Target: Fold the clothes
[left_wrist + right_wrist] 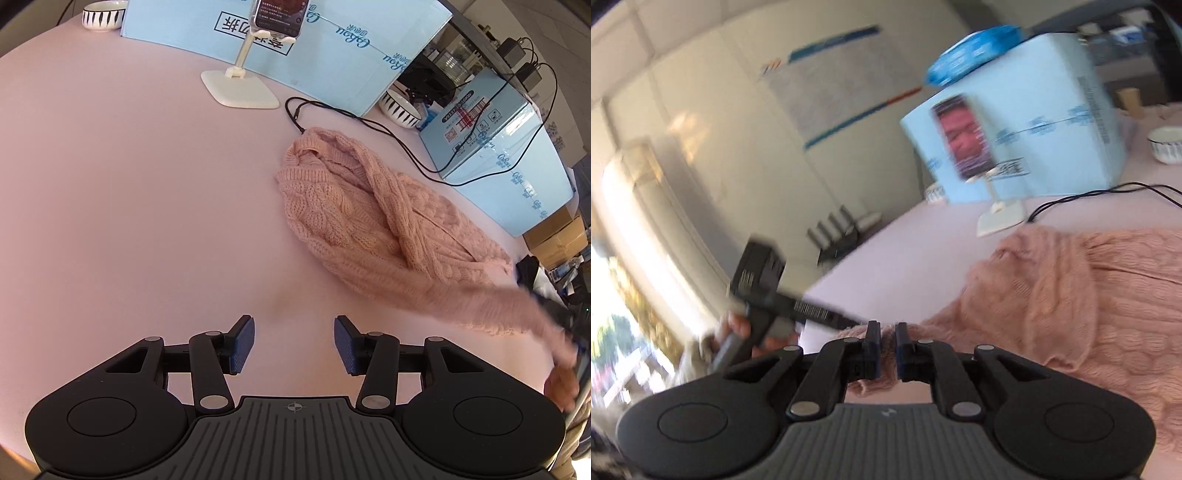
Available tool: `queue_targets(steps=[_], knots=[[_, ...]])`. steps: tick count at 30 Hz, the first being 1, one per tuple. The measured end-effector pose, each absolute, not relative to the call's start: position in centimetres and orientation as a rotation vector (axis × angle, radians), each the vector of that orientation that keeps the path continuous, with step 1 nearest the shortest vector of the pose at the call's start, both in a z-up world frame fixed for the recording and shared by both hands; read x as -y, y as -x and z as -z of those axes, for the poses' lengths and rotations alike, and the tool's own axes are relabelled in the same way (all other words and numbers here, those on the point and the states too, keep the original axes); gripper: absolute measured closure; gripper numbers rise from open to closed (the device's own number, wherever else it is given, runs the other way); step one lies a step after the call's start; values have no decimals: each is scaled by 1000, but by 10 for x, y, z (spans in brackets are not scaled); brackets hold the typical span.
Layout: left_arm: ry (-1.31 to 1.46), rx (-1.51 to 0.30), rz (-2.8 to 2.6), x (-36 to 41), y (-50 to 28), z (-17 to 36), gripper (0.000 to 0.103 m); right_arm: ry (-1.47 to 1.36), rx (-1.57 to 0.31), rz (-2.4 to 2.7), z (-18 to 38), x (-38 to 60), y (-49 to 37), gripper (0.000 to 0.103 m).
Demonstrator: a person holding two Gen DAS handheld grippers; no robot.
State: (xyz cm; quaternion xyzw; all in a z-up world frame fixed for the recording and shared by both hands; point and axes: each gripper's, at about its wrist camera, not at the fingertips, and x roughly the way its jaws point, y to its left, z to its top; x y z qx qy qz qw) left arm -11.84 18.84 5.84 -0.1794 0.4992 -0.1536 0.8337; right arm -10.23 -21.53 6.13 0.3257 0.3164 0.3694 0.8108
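Nearest the lens, the right hand-held gripper (886, 347) has its blue-padded fingers drawn nearly together on a thin edge of the pink cable-knit sweater (1071, 302), a strip of knit pinched between them. The left hand-held gripper (294, 345) hangs over bare pale pink bench (129, 203) with its fingers wide apart and nothing between them. In the left view the sweater (369, 218) lies crumpled on the right of the bench, one sleeve stretched out toward the right edge.

The right view is blurred, which suggests a fast pull. With so little loose knit in the pinch, it may slip free or stretch. The black cable (369, 122) lies touching the sweater's far end and could be dragged along, tugging the white phone stand (240, 88) just beyond it.
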Motion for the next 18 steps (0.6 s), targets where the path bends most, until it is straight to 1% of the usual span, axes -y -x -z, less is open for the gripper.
queue_targets(steps=[1, 2, 3, 4, 6, 8, 9, 11, 12, 13, 16, 17, 18], knots=[[377, -1064, 329, -187, 118, -57, 54, -838, -710, -599, -44, 239, 84, 21], [373, -1069, 331, -186, 117, -56, 49, -892, -730, -449, -32, 255, 77, 20], [368, -1072, 334, -186, 117, -55, 47, -899, -742, -382, -26, 264, 73, 23], [362, -1073, 338, -185, 117, -55, 47, -898, -749, -346, -20, 271, 73, 23], [346, -1074, 348, -183, 116, -55, 44, -899, -706, -373, -19, 276, 81, 22], [328, -1079, 355, -179, 112, -54, 42, -850, -614, -384, -31, 274, 96, 22], [321, -1083, 355, -177, 110, -54, 42, -807, -568, -387, -37, 270, 102, 21], [310, -1090, 361, -171, 105, -54, 42, -625, -457, -440, -57, 254, 119, 19], [303, -1092, 369, -167, 104, -53, 41, -495, -461, -483, -62, 240, 122, 12], [297, -1094, 378, -164, 103, -53, 41, -366, -462, -524, -67, 226, 126, 8], [281, -1101, 403, -154, 100, -52, 41, -28, -500, -489, -65, 186, 129, 7], [276, -1102, 409, -152, 100, -52, 41, 24, -536, -464, -58, 177, 126, 9], [272, -1104, 415, -150, 99, -52, 41, 32, -584, -460, -50, 173, 119, 12]])
